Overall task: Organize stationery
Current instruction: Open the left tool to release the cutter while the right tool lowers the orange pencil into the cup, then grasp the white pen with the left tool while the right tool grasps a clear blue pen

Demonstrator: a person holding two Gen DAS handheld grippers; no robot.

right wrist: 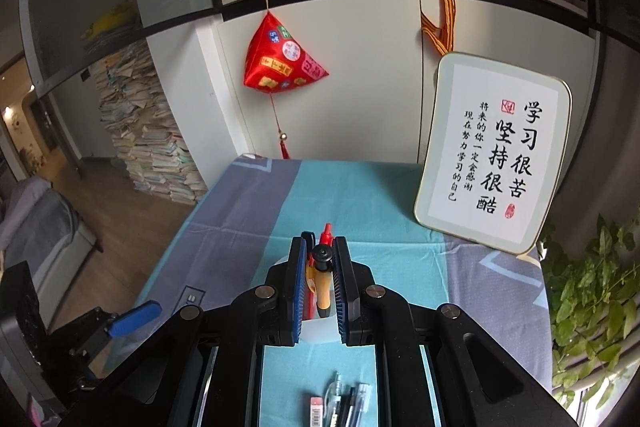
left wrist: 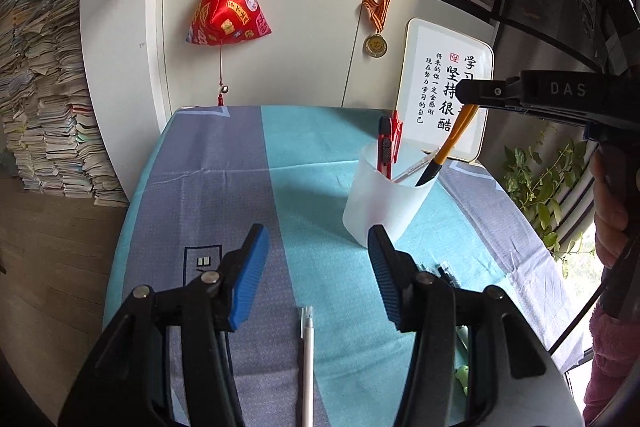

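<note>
- Right tool: I grip the orange pen, tip inside the cup; release is next.
- Left tool: open, above the white pen on the surface.

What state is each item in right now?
Left hand-held gripper: open, holding nothing.
Right hand-held gripper: shut on the orange-and-black pen, its lower end inside the cup.
Translucent white plastic cup: upright, holding the red utility knife.
White pen: lying flat on the blue striped tablecloth.
</note>
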